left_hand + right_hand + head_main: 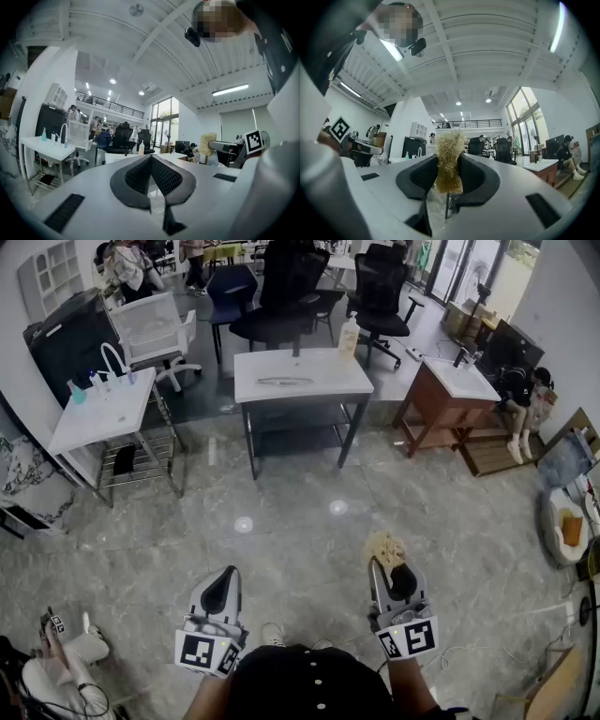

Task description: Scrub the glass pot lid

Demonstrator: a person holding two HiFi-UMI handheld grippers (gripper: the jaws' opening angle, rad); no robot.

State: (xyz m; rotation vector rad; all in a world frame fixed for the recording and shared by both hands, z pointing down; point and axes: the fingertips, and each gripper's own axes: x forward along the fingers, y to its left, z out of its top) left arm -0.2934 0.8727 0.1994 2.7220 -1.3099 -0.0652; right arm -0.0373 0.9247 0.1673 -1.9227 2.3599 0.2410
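The glass pot lid [284, 382] lies flat on a white basin table [333, 381] across the floor, far from both grippers. My left gripper [220, 589] is held low at the left; its jaws are shut with nothing between them [151, 161]. My right gripper [395, 576] is shut on a yellowish fibrous scrubber [385, 547], which sticks up between the dark pads [449, 159]. In the left gripper view the scrubber [207, 143] also shows at the right. Both grippers point roughly level toward the table.
A soap bottle [350, 337] stands at the table's back right corner. A white sink stand [70, 427] is at the left, a wooden basin cabinet [424, 409] at the right, office chairs [281, 296] behind. A person [525, 399] sits at the right, another [66, 662] at lower left.
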